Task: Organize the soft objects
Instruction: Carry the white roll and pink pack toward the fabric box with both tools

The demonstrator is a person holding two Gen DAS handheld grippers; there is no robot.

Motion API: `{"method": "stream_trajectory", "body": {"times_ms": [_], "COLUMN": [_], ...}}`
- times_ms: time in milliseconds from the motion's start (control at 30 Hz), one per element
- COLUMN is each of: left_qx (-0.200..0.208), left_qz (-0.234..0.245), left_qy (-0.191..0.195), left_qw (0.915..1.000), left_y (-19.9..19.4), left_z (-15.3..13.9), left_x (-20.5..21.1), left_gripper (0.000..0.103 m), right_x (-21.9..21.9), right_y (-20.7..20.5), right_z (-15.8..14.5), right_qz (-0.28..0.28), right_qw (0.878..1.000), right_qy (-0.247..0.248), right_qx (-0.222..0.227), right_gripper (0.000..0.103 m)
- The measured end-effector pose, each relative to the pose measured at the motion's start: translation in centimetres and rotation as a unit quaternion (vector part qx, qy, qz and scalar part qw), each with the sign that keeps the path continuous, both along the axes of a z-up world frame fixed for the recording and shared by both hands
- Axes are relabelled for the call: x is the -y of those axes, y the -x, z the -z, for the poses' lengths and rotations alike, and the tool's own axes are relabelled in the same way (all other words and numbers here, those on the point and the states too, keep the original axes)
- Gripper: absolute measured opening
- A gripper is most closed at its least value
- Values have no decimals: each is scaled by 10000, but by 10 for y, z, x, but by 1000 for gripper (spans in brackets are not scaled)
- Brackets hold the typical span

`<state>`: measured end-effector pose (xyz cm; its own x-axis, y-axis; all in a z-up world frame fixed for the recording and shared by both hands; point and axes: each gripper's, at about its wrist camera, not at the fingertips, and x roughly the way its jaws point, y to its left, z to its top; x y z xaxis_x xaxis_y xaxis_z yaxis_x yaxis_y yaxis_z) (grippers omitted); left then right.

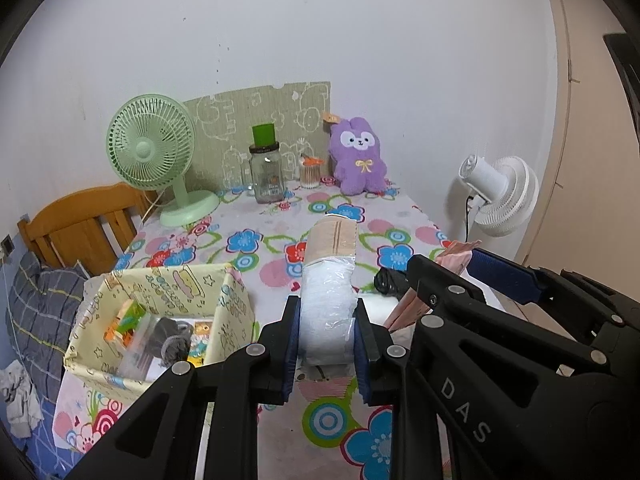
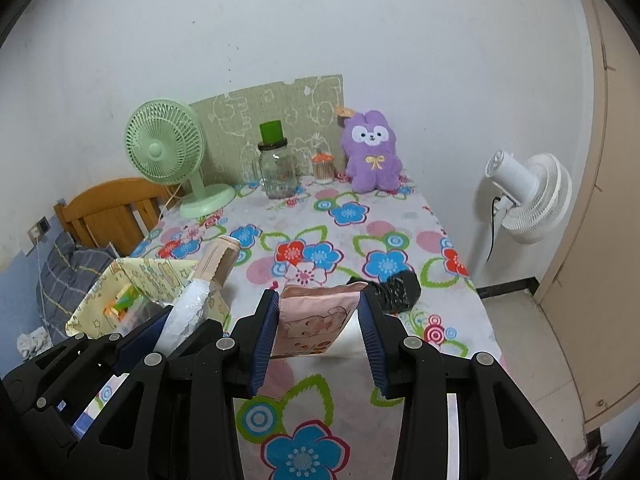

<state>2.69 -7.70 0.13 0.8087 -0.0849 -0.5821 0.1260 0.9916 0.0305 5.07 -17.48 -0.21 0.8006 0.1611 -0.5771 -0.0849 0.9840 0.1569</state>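
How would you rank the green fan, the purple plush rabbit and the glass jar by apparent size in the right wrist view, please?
1. green fan, clearly largest.
2. purple plush rabbit.
3. glass jar with its green cap, smallest, though nearly as tall as the rabbit.
All three stand at the far end of the table, so nearness hardly skews this.

A plain white wall [image 2: 320, 20] closes the far side of the room, with a few small dark marks on it. In front of it stands a table [image 2: 400, 216] covered by a cloth with blue, red and pink flowers. At the far left of the table is a wooden headboard [image 1: 80, 220] of a bed, and beside it lies a grey checked blanket [image 1: 36, 300]. A wall socket [image 2: 38, 230] sits low on the left wall. On the right, a white standing fan [image 2: 528, 196] is on the beige floor [image 2: 532, 344], near a beige door [image 2: 612, 200]. The light is even and soft.
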Motion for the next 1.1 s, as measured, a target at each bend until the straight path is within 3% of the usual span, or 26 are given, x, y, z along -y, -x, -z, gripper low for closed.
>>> {"method": "stream_trajectory", "body": {"times_ms": [1100], "left_qx": [262], "left_qz": [-287], "left_qy": [-23], "left_qw": [9992], "left_y": [-21], "left_z": [-23], "left_x": [-78], "left_gripper": [23], "right_x": [-81], "right_y": [-27], "right_z": [-33], "right_qz": [-459], "right_qw": [9982], "right_qy": [201], "right_qx": [343], "right_gripper": [44]}}
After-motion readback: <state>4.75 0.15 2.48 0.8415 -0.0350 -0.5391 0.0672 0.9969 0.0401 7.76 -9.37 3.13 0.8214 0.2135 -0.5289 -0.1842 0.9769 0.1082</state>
